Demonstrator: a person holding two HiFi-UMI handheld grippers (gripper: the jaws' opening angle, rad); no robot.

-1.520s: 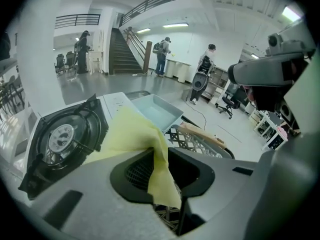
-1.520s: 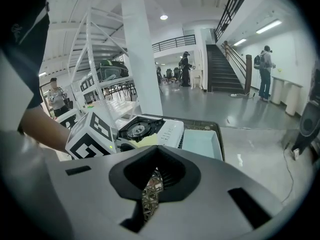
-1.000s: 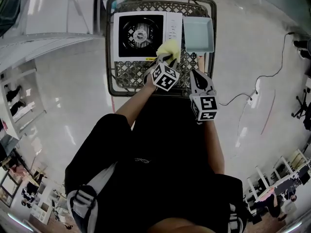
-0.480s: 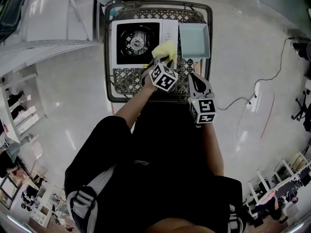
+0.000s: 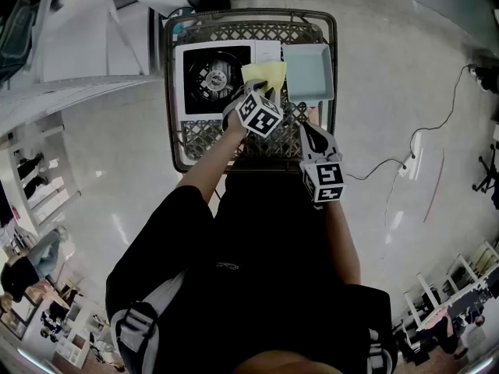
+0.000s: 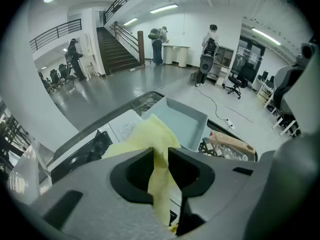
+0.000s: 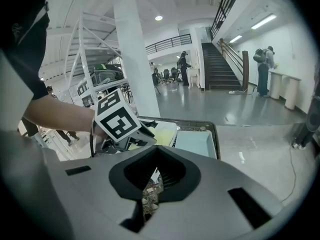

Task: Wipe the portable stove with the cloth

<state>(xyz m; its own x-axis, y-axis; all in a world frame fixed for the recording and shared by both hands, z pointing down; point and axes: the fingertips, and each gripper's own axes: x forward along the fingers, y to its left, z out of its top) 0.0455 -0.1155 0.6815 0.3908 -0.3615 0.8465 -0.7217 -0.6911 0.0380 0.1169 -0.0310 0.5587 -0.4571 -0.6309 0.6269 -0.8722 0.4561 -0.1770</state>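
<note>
Your left tool point(image 5: 263, 93) clamps cloth point(image 5: 263, 72). Cloth lies on stove point(image 5: 195, 109) control side, 3 o'clock of burner point(image 5: 212, 72). Your right tool point(image 5: 310, 129) is closed, empty, idle at stove's 5 o'clock. Wiping looks barely begun: burner side and front edge likely left.

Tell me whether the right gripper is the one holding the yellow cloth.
No, the yellow cloth is pinched between the left gripper's jaws; the right gripper holds nothing.

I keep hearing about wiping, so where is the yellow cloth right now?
In the head view the yellow cloth is pinched in the left gripper, over the right side of the stove, beside the blue tray.
</note>
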